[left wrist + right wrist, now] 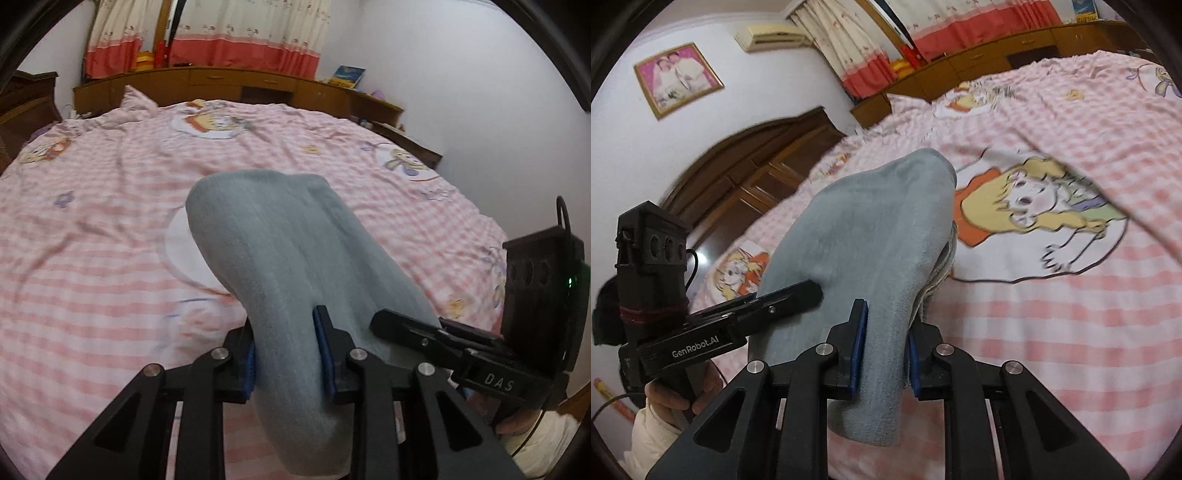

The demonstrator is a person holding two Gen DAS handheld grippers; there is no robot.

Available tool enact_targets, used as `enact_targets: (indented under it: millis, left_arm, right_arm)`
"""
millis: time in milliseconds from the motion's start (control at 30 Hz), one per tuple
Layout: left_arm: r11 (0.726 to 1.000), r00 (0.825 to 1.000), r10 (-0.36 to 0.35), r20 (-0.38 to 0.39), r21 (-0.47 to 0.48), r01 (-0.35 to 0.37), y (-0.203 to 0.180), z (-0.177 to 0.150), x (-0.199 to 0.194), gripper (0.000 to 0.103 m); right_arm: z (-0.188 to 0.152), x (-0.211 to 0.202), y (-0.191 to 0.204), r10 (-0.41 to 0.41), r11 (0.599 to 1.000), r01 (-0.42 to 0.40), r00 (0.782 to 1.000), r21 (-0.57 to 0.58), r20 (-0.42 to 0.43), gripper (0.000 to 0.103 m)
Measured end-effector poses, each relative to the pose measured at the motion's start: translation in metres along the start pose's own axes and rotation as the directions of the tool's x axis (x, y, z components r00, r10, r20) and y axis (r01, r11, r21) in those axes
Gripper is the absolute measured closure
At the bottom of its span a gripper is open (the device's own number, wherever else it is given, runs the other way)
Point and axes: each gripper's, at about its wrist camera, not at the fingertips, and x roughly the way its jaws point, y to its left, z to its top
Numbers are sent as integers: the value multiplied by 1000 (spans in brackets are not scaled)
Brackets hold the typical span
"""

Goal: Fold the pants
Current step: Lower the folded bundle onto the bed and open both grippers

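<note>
The grey fleece pants [280,251] are held up above the bed, folded over and draping forward from both grippers. My left gripper [286,354] is shut on the pants' near edge, cloth pinched between its blue pads. The right gripper shows at the right of the left wrist view, also on the cloth. In the right wrist view my right gripper [884,354] is shut on the pants [871,236], with the left gripper's finger [790,295] gripping beside it. The pants' underside and far end are hidden.
The bed is covered by a pink checked sheet [110,229] with cartoon prints [1034,206]. A wooden headboard shelf [229,83] and curtains [207,33] stand behind it. A wooden wardrobe [750,177] stands at the bed's left side.
</note>
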Motion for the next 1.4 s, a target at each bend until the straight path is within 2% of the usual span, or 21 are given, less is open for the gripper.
enact_targets:
  millis: [100, 167, 300, 400, 533, 667, 767, 833, 900, 967, 1000, 1033, 1067, 1133, 1200, 1267, 1333, 1400]
  left_arm:
    - [999, 1000, -17, -13, -44, 16, 44, -4, 0, 75]
    - [998, 999, -34, -18, -46, 33, 66, -8, 8, 74]
    - [997, 996, -52, -67, -65, 48, 98, -24, 40, 71]
    - [999, 993, -26, -111, -40, 22, 112, -41, 61, 65]
    - [998, 997, -27, -79, -60, 22, 122, -48, 57, 56]
    - [996, 997, 1, -73, -91, -8, 128, -50, 44, 52]
    - [995, 999, 36, -32, -92, -39, 117, -48, 22, 53]
    - [995, 998, 62, 25, -80, -60, 104, -47, 3, 53]
    - [994, 996, 80, 50, -80, -76, 92, -46, -8, 53]
    - [992, 995, 85, 45, -98, -80, 81, -48, -11, 60]
    - [990, 996, 86, 32, -113, -82, 79, -49, -9, 71]
    - [988, 997, 78, 13, -135, -76, 77, -53, -6, 75]
    - [986, 997, 72, -4, -152, -72, 76, -56, -2, 75]
    - [980, 993, 107, -57, -162, -115, 76, -67, 12, 78]
    - [966, 976, 164, -141, -177, -188, 82, -77, 34, 86]
    - [962, 982, 130, -138, -221, -158, 88, -82, 39, 88]
    - [960, 983, 127, -132, -235, -155, 91, -81, 38, 91]
    - [958, 983, 125, -133, -243, -155, 91, -80, 35, 91]
  right_arm:
    - [-9, 32, -3, -84, 996, 82, 995, -32, -57, 82]
    - [-13, 44, -13, -104, 995, 102, 990, -23, -99, 81]
    - [-17, 55, -31, -61, 997, 66, 990, 33, -129, 66]
    - [-15, 57, -31, -41, 999, 45, 990, 25, -137, 65]
    - [-9, 41, -28, -88, 996, 87, 986, -12, -141, 65]
    - [-6, 10, -16, -149, 989, 147, 986, -26, -77, 65]
    - [-7, -6, 7, -112, 991, 108, 993, -82, -45, 67]
    - [-13, -5, 22, -82, 989, 72, 994, -129, -73, 71]
    - [-22, 4, 30, -97, 981, 76, 989, -181, -110, 77]
    - [-31, 20, 28, -163, 967, 129, 976, -220, -145, 79]
    - [-37, 32, 22, -209, 958, 165, 962, -234, -175, 86]
    - [-41, 44, 13, -252, 950, 202, 946, -240, -205, 93]
    - [-43, 53, 3, -255, 952, 205, 942, -228, -217, 98]
    - [-42, 51, -4, -220, 963, 178, 954, -205, -204, 99]
    - [-40, 48, -3, -217, 964, 175, 953, -201, -210, 99]
    - [-40, 44, 0, -225, 962, 183, 953, -205, -204, 99]
    - [-39, 38, 5, -225, 963, 187, 953, -192, -203, 97]
    - [-39, 29, 11, -226, 964, 187, 951, -191, -209, 91]
